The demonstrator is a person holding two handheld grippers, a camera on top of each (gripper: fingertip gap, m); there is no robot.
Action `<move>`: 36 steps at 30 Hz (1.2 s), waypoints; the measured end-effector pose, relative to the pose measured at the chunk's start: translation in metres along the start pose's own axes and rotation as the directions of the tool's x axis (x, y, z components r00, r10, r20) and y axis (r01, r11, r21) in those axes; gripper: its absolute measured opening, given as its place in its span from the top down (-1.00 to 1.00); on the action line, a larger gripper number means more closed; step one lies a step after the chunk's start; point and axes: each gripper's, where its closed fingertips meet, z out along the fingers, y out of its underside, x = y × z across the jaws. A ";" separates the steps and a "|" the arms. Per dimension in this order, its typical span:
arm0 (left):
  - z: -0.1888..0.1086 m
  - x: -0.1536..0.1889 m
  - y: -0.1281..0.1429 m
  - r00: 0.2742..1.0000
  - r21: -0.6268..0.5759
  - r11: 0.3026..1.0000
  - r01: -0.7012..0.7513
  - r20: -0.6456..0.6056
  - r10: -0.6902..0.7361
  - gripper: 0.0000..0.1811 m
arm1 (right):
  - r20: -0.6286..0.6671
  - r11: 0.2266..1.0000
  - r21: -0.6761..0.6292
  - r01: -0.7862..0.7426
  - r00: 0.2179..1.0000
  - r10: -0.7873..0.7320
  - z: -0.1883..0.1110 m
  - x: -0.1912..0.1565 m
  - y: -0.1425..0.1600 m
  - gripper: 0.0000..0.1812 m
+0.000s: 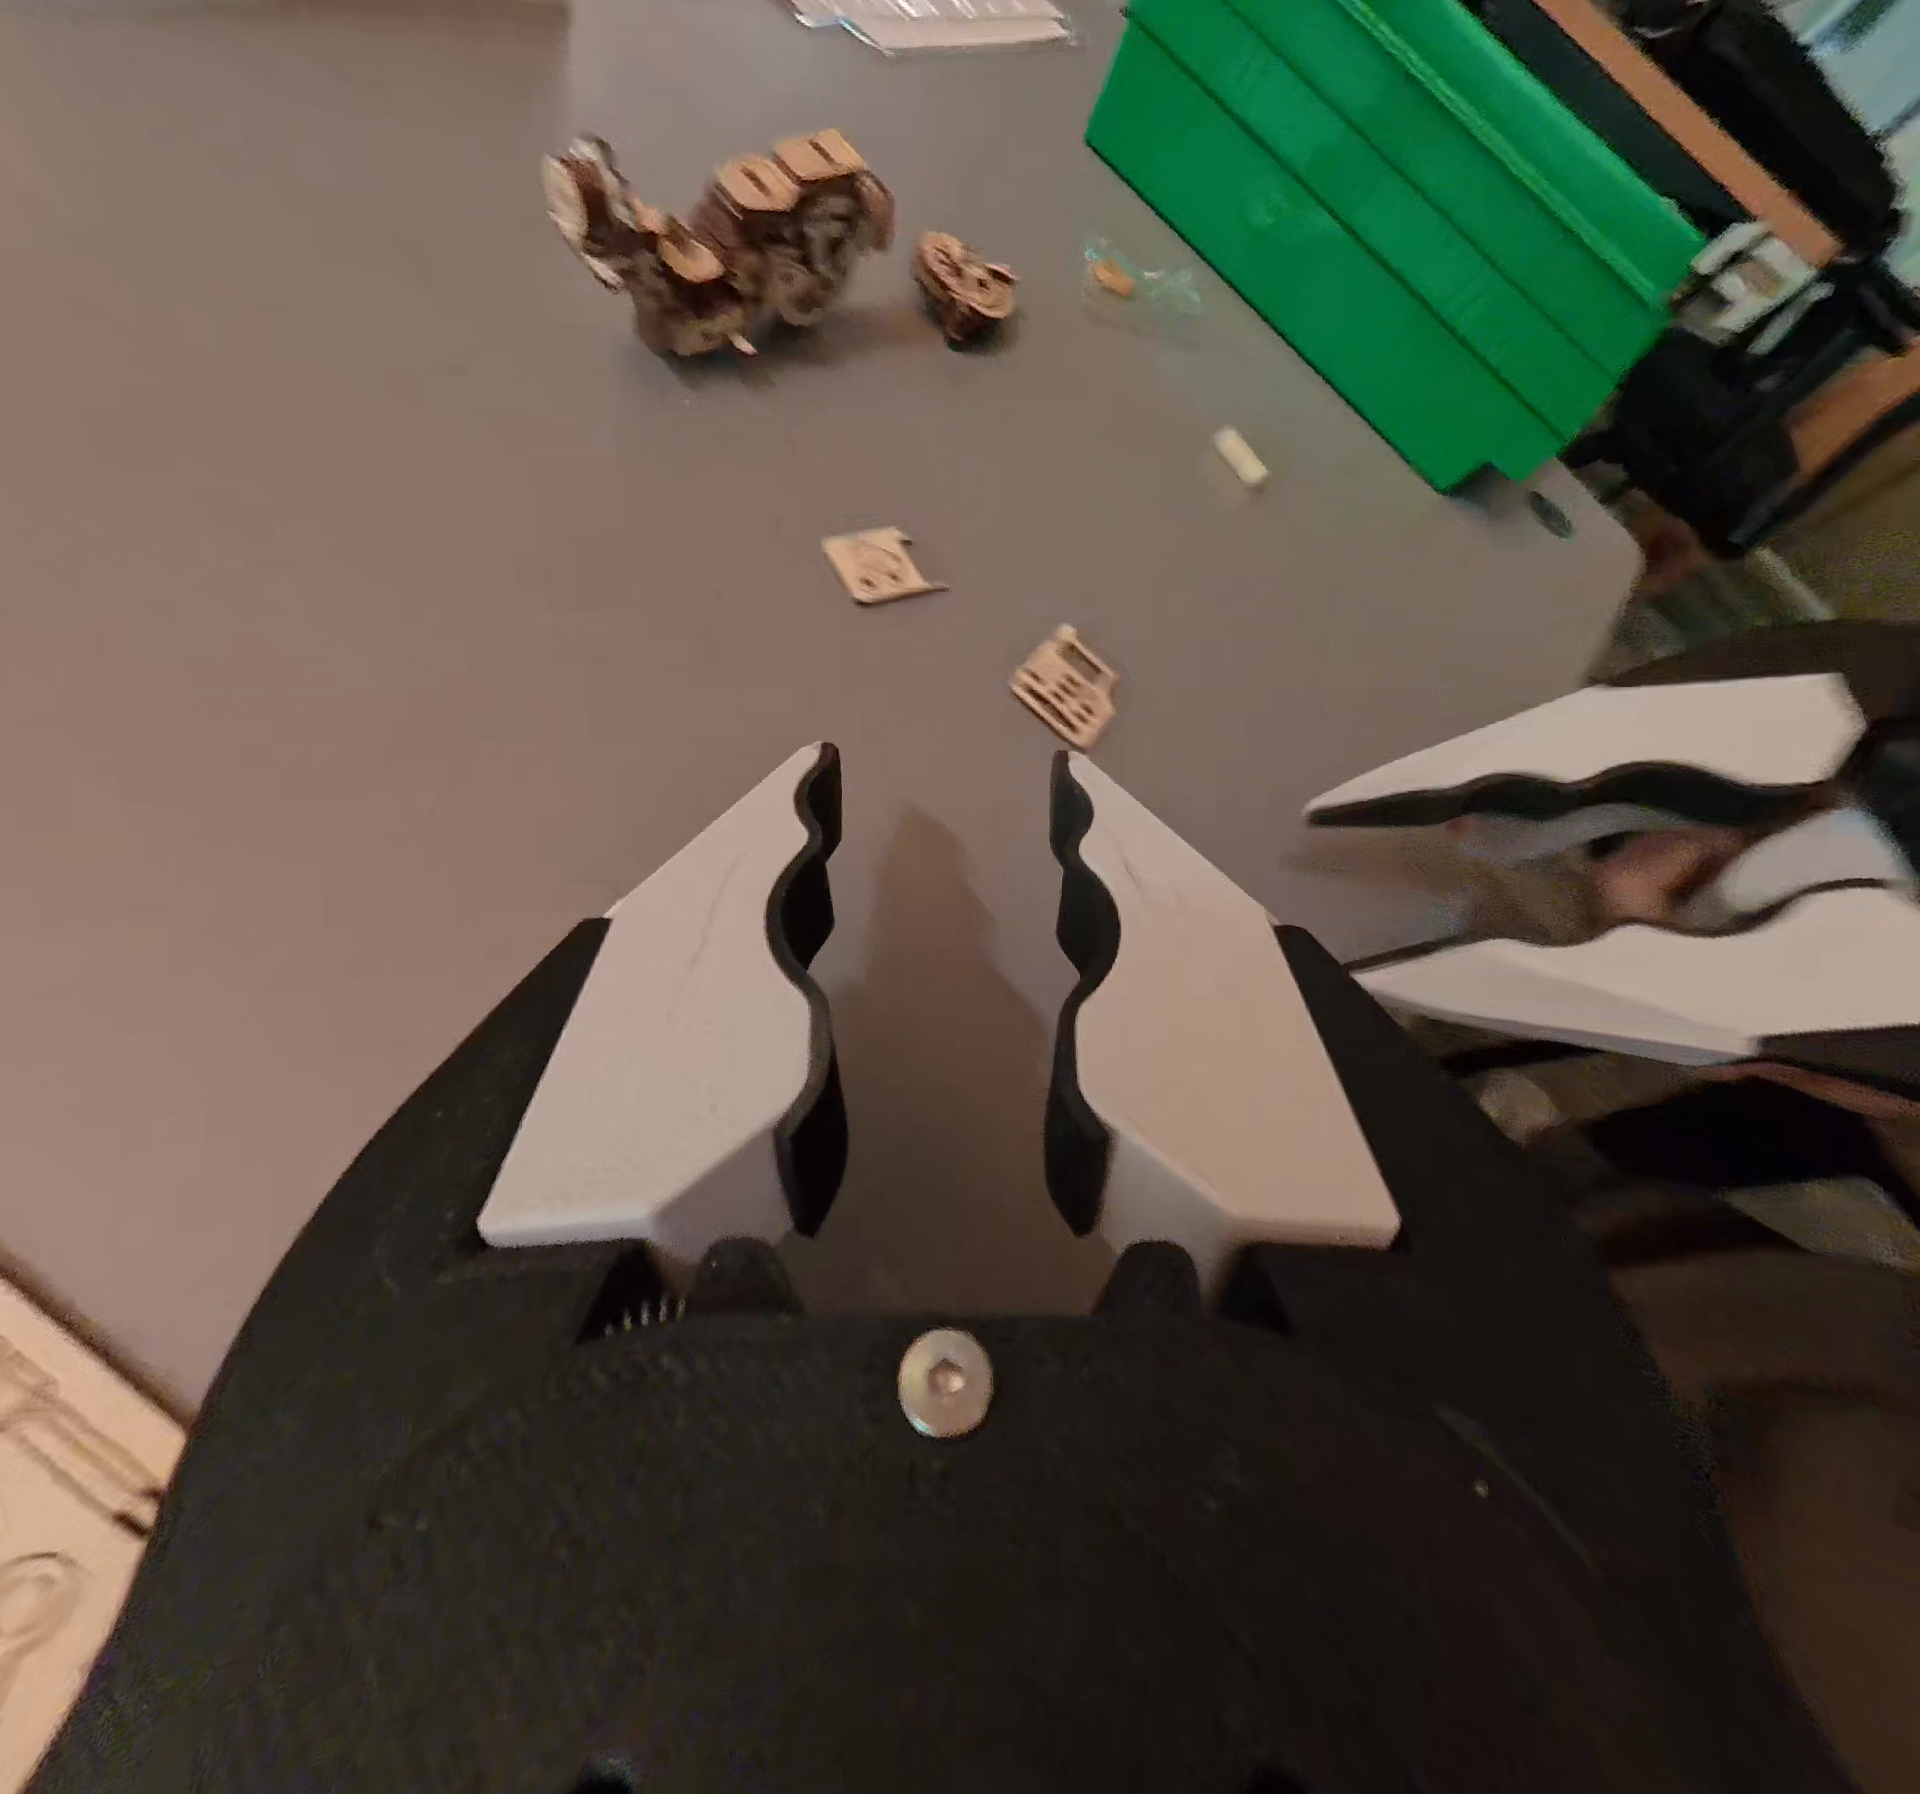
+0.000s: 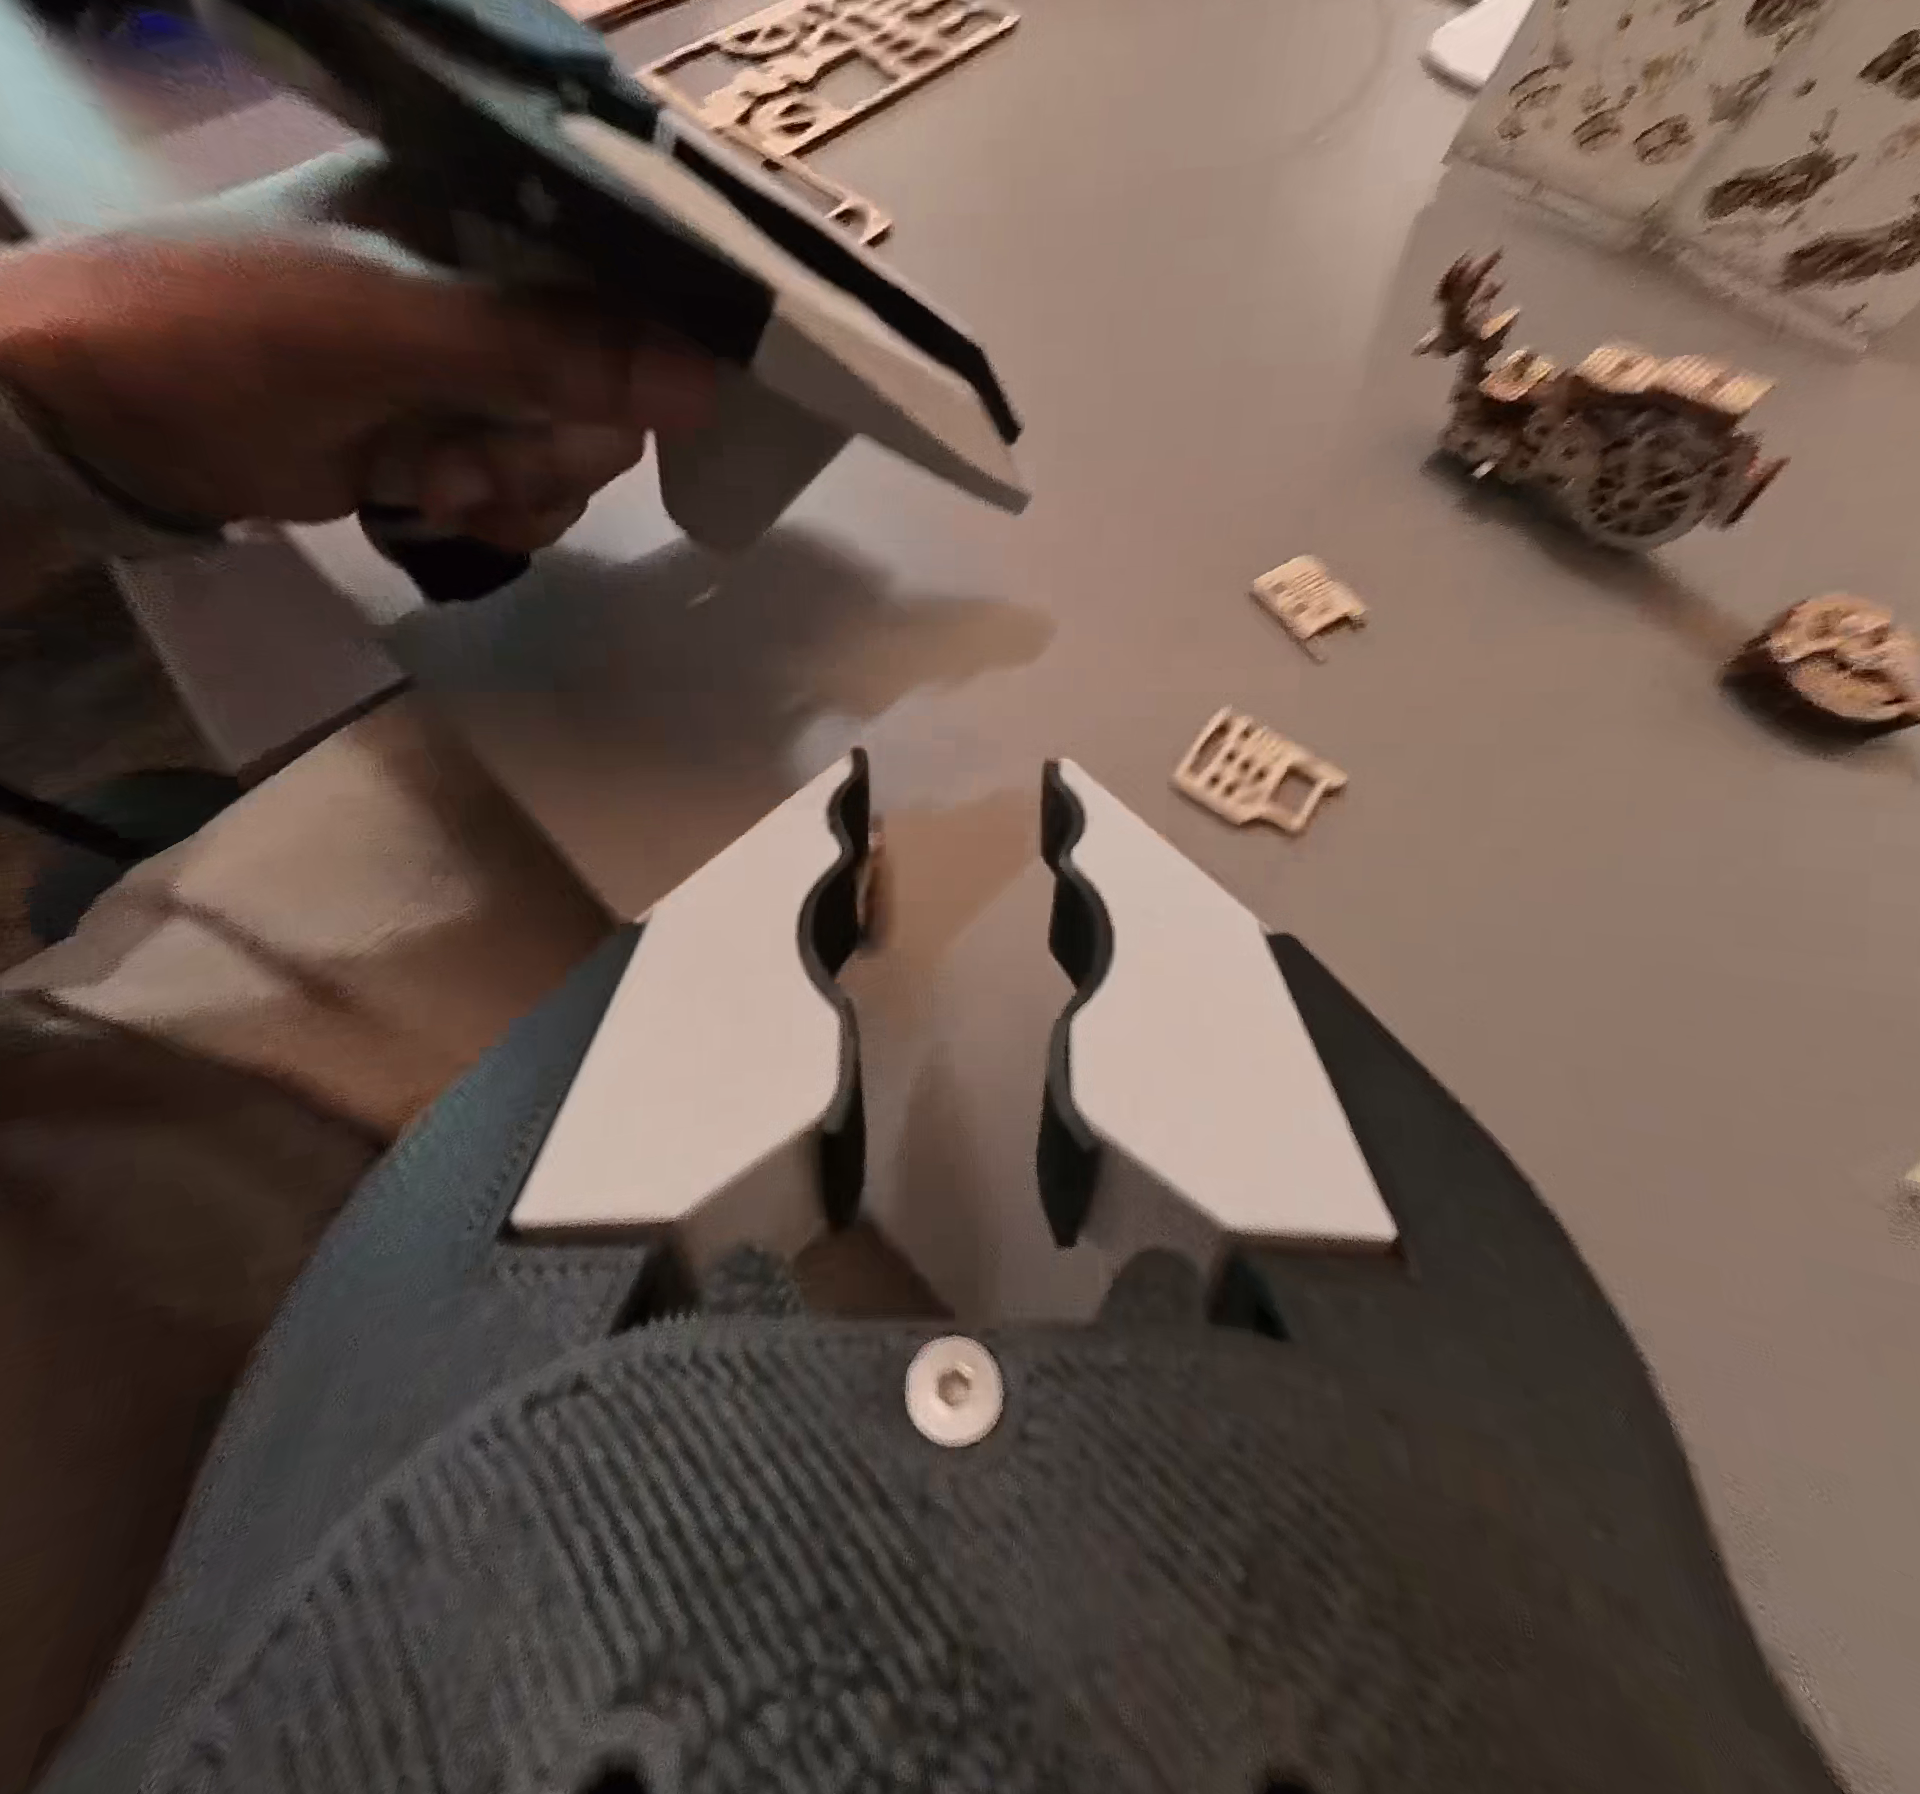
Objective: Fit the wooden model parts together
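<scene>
left gripper [image 1: 943, 757] hovering over grey table [image 1: 312, 497], jaws apart, nothing between them. right gripper [image 2: 951, 776] also hanging with jaws apart, empty; a small tan bit showing by its left finger, too blurred to identify. two flat wooden parts lying on the table ahead of the jaws: slotted piece [image 1: 1065, 686] just ahead-right of left jaws, square piece [image 1: 881, 565] farther ahead. part-built wooden model [image 1: 717, 243] sitting well ahead, small round wooden subassembly [image 1: 961, 286] just beside it. green bins [image 1: 1382, 186] sitting far ahead-right. punched wooden sheet [image 2: 821, 61] lying far ahead-left of right jaws.
</scene>
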 end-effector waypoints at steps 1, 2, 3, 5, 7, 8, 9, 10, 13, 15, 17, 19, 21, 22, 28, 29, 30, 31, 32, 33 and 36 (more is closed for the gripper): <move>-0.003 0.009 0.004 0.999 -0.015 1.000 0.013 -0.039 -0.013 0.55 | 0.030 1.000 -0.006 -0.021 0.999 0.021 -0.002 -0.006 0.007 0.65; -0.006 0.017 0.010 0.998 -0.031 0.999 0.013 -0.067 -0.015 0.55 | 0.063 0.999 -0.003 -0.045 0.997 0.045 -0.005 -0.010 0.012 0.64; -0.009 0.025 0.017 0.996 -0.047 0.999 0.002 -0.090 -0.006 0.54 | 0.088 0.997 -0.004 -0.077 0.993 0.077 -0.007 -0.012 0.016 0.64; -0.015 0.035 0.032 0.994 -0.080 0.996 -0.045 -0.103 0.037 0.52 | 0.141 0.990 -0.009 -0.144 0.979 0.144 -0.008 -0.013 0.021 0.60; -0.022 0.039 0.044 0.992 -0.104 0.990 -0.096 -0.097 0.086 0.54 | 0.191 0.981 -0.022 -0.192 0.963 0.192 -0.005 -0.017 0.023 0.54; -0.026 0.042 0.048 0.990 -0.117 0.988 -0.104 -0.103 0.092 0.55 | 0.207 0.979 -0.034 -0.200 0.957 0.202 -0.002 -0.020 0.025 0.50; -0.028 0.046 0.052 0.989 -0.124 0.987 -0.105 -0.120 0.090 0.55 | 0.211 0.979 -0.046 -0.197 0.956 0.202 0.001 -0.022 0.028 0.47; -0.029 0.049 0.056 0.987 -0.135 0.986 -0.100 -0.136 0.082 0.56 | 0.209 0.981 -0.055 -0.187 0.958 0.195 0.004 -0.024 0.031 0.46; -0.031 0.054 0.065 0.984 -0.165 0.982 -0.092 -0.163 0.065 0.59 | 0.201 0.986 -0.073 -0.149 0.966 0.161 0.013 -0.028 0.036 0.46; -0.031 0.056 0.069 0.983 -0.183 0.978 -0.103 -0.171 0.071 0.58 | 0.197 0.991 -0.053 -0.127 0.971 0.135 0.014 -0.029 0.032 0.46; -0.028 0.053 0.075 0.983 -0.208 0.970 -0.127 -0.157 0.095 0.58 | 0.208 0.992 -0.052 -0.115 0.970 0.123 0.016 -0.031 0.032 0.48; -0.025 0.048 0.080 0.982 -0.229 0.958 -0.170 -0.124 0.144 0.58 | 0.227 0.992 -0.053 -0.115 0.966 0.124 0.016 -0.034 0.032 0.49; -0.023 0.047 0.083 0.978 -0.242 0.949 -0.201 -0.108 0.179 0.60 | 0.230 0.993 -0.053 -0.104 0.967 0.114 0.016 -0.035 0.033 0.53; -0.022 0.048 0.085 0.976 -0.248 0.946 -0.208 -0.110 0.186 0.60 | 0.224 0.994 -0.053 -0.097 0.969 0.107 0.016 -0.034 0.033 0.54; -0.017 0.051 0.089 0.971 -0.251 0.939 -0.236 -0.096 0.218 0.66 | 0.193 0.998 -0.054 -0.040 0.980 0.050 0.019 -0.035 0.034 0.65; -0.017 0.051 0.089 0.970 -0.250 0.938 -0.240 -0.093 0.224 0.66 | 0.193 0.998 -0.053 -0.034 0.980 0.044 0.019 -0.036 0.035 0.66; -0.016 0.051 0.089 0.970 -0.248 0.938 -0.243 -0.090 0.228 0.66 | 0.193 0.998 -0.053 -0.029 0.980 0.039 0.019 -0.036 0.035 0.67; -0.016 0.051 0.089 0.969 -0.246 0.938 -0.245 -0.088 0.230 0.66 | 0.195 0.998 -0.053 -0.027 0.980 0.037 0.019 -0.037 0.035 0.67; -0.016 0.051 0.089 0.969 -0.245 0.938 -0.245 -0.087 0.231 0.66 | 0.197 0.998 -0.052 -0.024 0.980 0.034 0.019 -0.037 0.034 0.68; -0.016 0.051 0.089 0.969 -0.244 0.938 -0.245 -0.087 0.231 0.67 | 0.198 0.999 -0.049 -0.020 0.980 0.030 0.018 -0.038 0.034 0.68; -0.016 0.051 0.089 0.967 -0.243 0.936 -0.253 -0.087 0.239 0.67 | 0.202 0.999 -0.046 -0.011 0.979 0.020 0.018 -0.039 0.034 0.68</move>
